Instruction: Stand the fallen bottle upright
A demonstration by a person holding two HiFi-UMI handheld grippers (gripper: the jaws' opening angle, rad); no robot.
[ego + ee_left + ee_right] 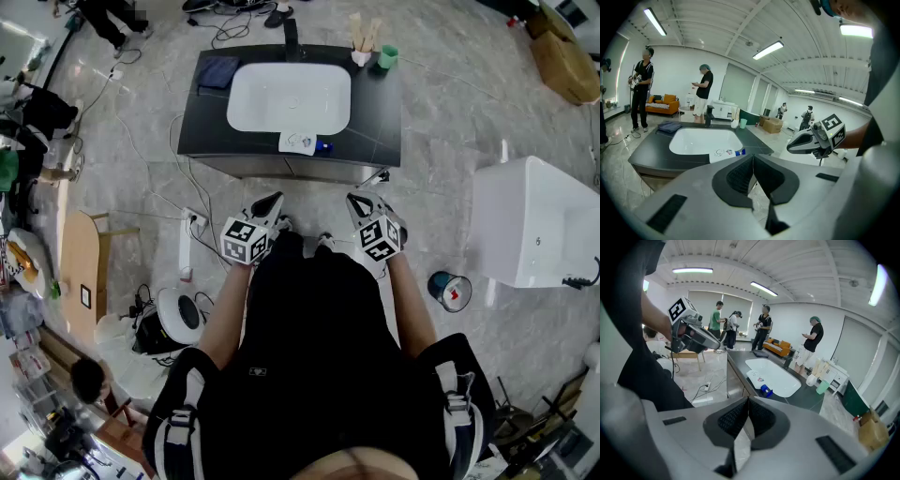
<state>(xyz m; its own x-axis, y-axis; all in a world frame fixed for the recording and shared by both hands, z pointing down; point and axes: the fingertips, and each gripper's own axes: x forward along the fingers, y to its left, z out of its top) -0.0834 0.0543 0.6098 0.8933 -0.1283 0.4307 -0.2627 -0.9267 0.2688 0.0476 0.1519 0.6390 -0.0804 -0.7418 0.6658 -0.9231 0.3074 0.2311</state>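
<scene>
Clenched empty, left gripper [275,200] and right gripper [356,200] alike. I see the bottle [302,142] ahead between them, lying crosswise, cap [323,146] toward my right.

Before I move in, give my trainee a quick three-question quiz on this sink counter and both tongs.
1. True or false: the blue-capped bottle lies on its side at the front edge of the counter.
2. Seen from the head view, the green cup stands at the counter's: A) far right corner, B) near left corner, C) middle, inside the basin.
3. Fill in: the left tongs and the right tongs are both ____ and hold nothing.
Key: 1 true; 2 A; 3 shut.
</scene>
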